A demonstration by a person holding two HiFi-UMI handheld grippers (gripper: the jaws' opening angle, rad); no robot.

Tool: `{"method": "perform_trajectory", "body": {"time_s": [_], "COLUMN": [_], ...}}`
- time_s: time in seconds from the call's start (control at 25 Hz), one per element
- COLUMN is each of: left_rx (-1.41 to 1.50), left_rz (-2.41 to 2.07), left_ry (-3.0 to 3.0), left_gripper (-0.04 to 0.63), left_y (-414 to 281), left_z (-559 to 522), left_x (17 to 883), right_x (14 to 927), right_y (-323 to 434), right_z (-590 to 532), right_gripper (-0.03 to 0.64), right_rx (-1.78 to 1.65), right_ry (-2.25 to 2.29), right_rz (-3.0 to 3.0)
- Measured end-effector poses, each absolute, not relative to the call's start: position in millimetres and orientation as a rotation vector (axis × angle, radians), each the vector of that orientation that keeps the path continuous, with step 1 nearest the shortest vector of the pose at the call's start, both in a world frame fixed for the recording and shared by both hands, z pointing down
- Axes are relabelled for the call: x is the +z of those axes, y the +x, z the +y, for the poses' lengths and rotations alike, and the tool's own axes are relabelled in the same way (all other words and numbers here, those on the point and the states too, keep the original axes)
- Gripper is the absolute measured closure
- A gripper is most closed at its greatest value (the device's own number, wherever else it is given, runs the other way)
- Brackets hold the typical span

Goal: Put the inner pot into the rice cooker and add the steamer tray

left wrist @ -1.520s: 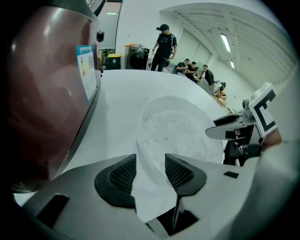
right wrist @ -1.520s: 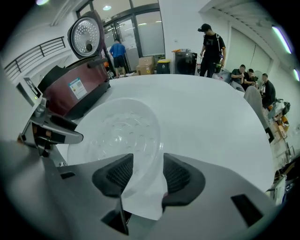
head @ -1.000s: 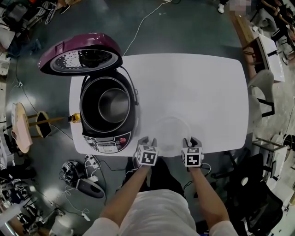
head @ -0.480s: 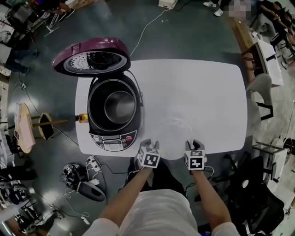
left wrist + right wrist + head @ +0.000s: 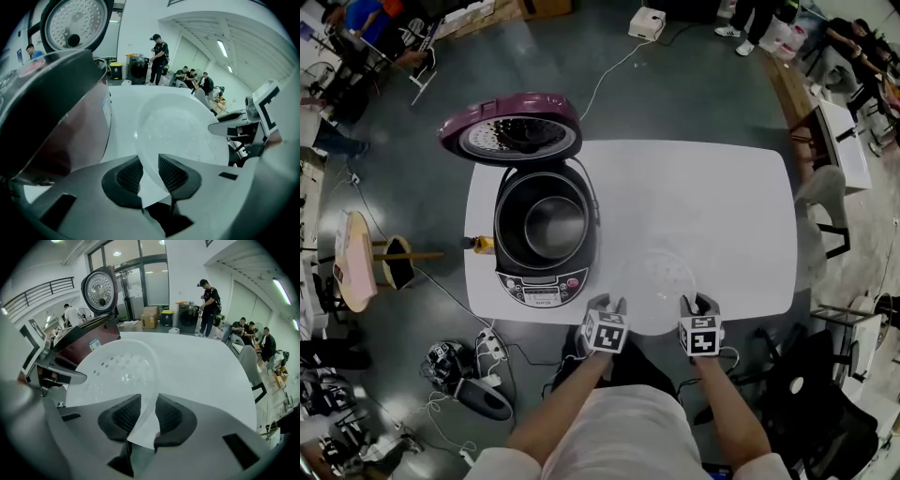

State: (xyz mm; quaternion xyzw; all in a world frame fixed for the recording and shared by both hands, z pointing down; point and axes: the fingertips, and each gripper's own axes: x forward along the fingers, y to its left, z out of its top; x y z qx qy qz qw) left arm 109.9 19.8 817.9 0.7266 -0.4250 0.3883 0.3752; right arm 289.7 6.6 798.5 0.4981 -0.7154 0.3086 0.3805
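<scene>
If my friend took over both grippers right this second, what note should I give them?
The left gripper: jaws shut on the rim of the steamer tray, on its left side.
The right gripper: jaws shut on the same rim, on its right side.
The tray is by the near edge of the table, to the right of the rice cooker.
The cooker's lid is open and the inner pot sits inside.
Done: pot in.
Left: carry the tray to the cooker and set it in on top of the pot, then let go.
</scene>
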Motion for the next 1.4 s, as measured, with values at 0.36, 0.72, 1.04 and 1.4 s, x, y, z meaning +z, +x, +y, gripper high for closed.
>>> {"method": "perform_trajectory", "body": {"time_s": [0.36, 0.72, 1.04, 1.4], "left_rx": [0.919, 0.889, 0.829, 0.798], "left_rz": [-1.155, -1.25, -1.347, -1.43], "left_ry": [1.888, 1.947, 1.945, 1.931], "left_gripper": [0.479, 0.476, 0.471, 0.468], "left_y": [100, 71, 40, -26], "left_z": [12, -9, -18, -42], "left_x": [761, 711, 678, 647], "right_x": [742, 691, 658, 627], "right_y": [280, 249, 216, 147], "right_z": [-9, -35, -58, -92], "right_gripper": [0.518, 0.518, 0.518, 0.518], "right_rx": [0.723, 0.622, 0.528, 0.45], "right_ry": [1.3, 1.298, 1.259, 1.201], "right_rz": [-1.914, -1.989, -2.061, -2.145]}}
